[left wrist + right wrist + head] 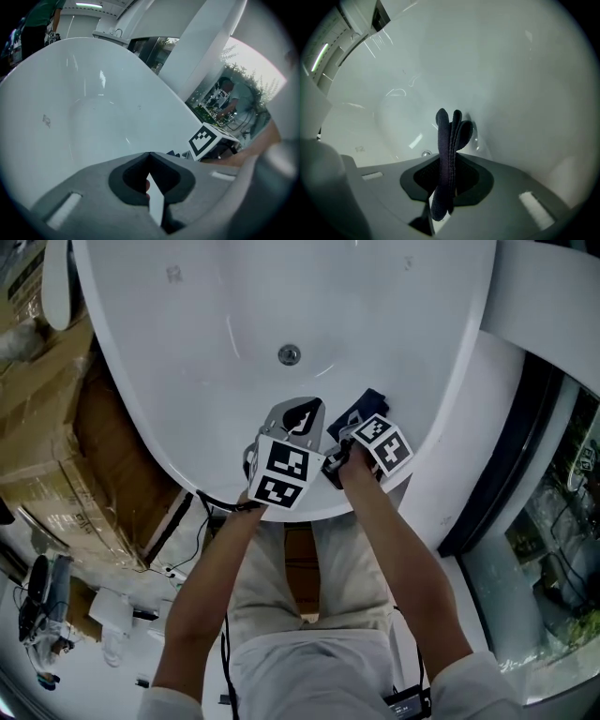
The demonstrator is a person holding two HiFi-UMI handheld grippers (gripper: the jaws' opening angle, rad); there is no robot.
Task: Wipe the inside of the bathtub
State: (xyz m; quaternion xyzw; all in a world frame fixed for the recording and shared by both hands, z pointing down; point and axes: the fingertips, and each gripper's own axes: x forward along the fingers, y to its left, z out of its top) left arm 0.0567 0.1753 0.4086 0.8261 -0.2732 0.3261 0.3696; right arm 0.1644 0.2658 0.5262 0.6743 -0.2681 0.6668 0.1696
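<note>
A bright showroom-like room frames the scene, with brown cardboard boxes (47,427) well to the left of the round chrome drain (289,354) and a glass window wall (553,521) far to its right. The drain sits in the floor of a glossy white oval bathtub (187,352), which shows no water and no loose things. The person stands at the tub's near end, and both tools reach over the rim on the near side of the drain. The right gripper (352,427) has its jaws clamped on a folded dark navy cloth (447,154), whose free folds stick out past the tips toward the tub wall, probably so the fabric and not the plastic meets the enamel. The left gripper (149,159), just left of it, has its jaws closed together on nothing and seems only to be waiting.
</note>
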